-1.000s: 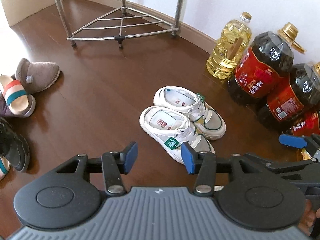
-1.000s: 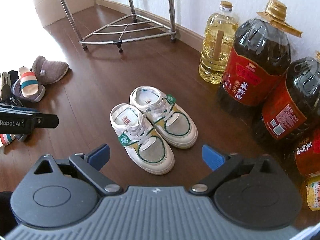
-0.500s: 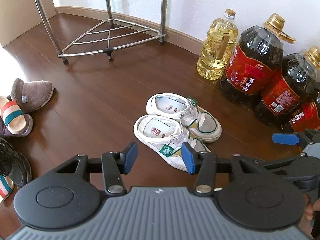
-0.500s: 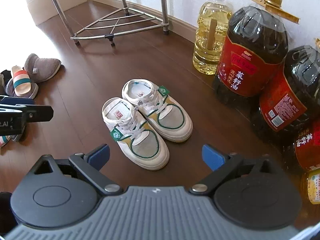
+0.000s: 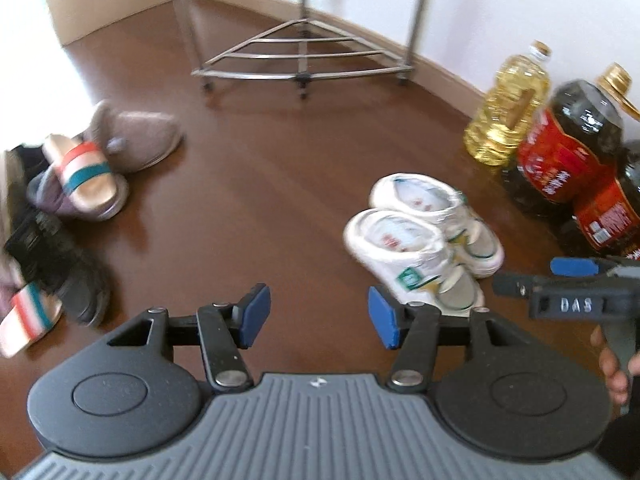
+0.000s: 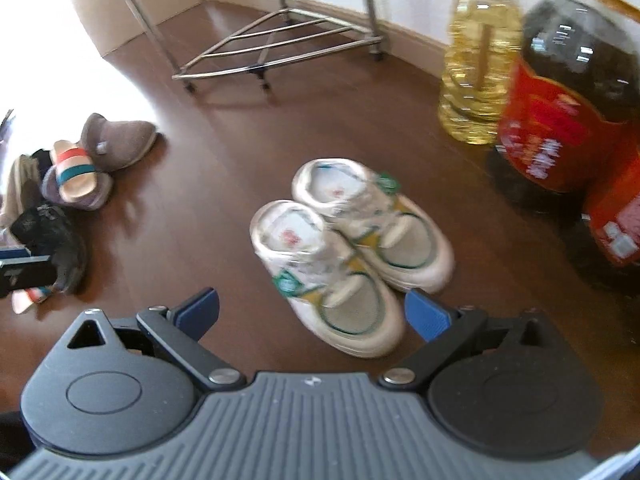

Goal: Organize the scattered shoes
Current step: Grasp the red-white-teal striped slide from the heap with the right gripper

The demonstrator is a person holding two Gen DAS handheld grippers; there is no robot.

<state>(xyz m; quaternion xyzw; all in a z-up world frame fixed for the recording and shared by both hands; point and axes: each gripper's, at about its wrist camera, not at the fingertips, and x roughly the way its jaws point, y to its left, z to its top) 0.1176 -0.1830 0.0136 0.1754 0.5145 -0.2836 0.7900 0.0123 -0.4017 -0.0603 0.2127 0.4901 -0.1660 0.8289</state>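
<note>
A pair of white sneakers (image 6: 344,248) with green and yellow trim stands side by side on the brown floor, toes toward me; the pair of white sneakers (image 5: 424,240) lies right of centre in the left wrist view. A heap at the left holds a grey slipper (image 5: 140,140), a striped slide (image 5: 80,176) and a black shoe (image 5: 68,276). My left gripper (image 5: 318,316) is open and empty, hovering over bare floor left of the sneakers. My right gripper (image 6: 312,316) is open wide and empty, just above the nearer sneaker's toe.
Large oil bottles stand at the right: a yellow bottle (image 5: 504,112) and dark red-labelled bottles (image 5: 568,148). A metal rack base (image 5: 300,56) stands by the white wall at the back. A cardboard box (image 6: 132,4) sits at the far left. A hand (image 5: 612,364) holds the right gripper.
Both views have swung left, so the shoe heap shows more fully and the sneakers sit further right. Both grippers stay open and empty; the left one's jaws have spread wider.
</note>
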